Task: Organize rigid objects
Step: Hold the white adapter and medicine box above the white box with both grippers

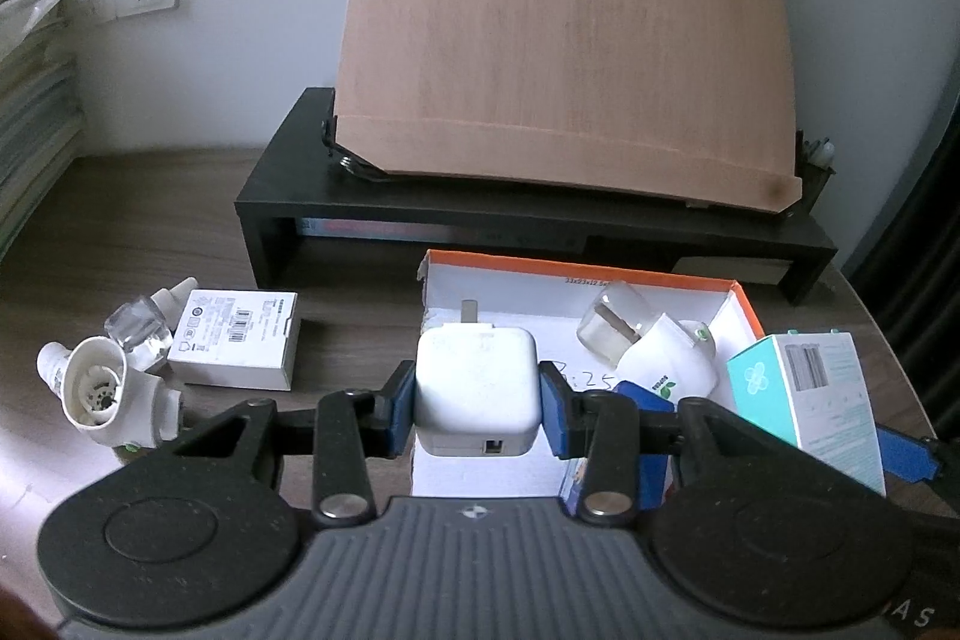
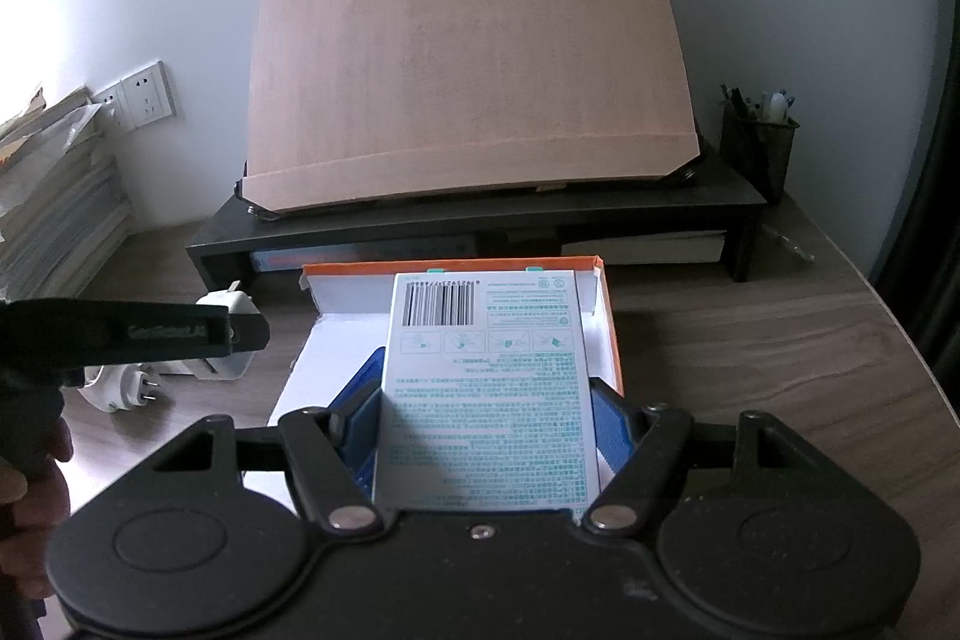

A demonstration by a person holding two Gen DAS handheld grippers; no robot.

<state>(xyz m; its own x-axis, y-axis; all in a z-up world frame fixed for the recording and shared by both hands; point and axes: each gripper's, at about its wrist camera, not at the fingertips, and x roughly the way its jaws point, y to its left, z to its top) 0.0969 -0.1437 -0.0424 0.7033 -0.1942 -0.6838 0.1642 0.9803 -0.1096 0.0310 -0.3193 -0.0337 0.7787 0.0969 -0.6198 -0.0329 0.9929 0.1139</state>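
Mid-placement: left gripper [image 1: 477,394] fingers clamp the white USB charger [image 1: 475,388] over the orange-rimmed box [image 1: 744,301] at its left edge, right gripper [image 2: 485,436] fingers clamp the teal-printed carton [image 2: 486,388] over its right side; next, lower and release both inside.

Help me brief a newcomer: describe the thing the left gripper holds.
Find the orange-edged tray before the black shelf. At its near-left corner the left gripper grips a white charger cube. Unlike the printed boxes, it is plain, with a port.
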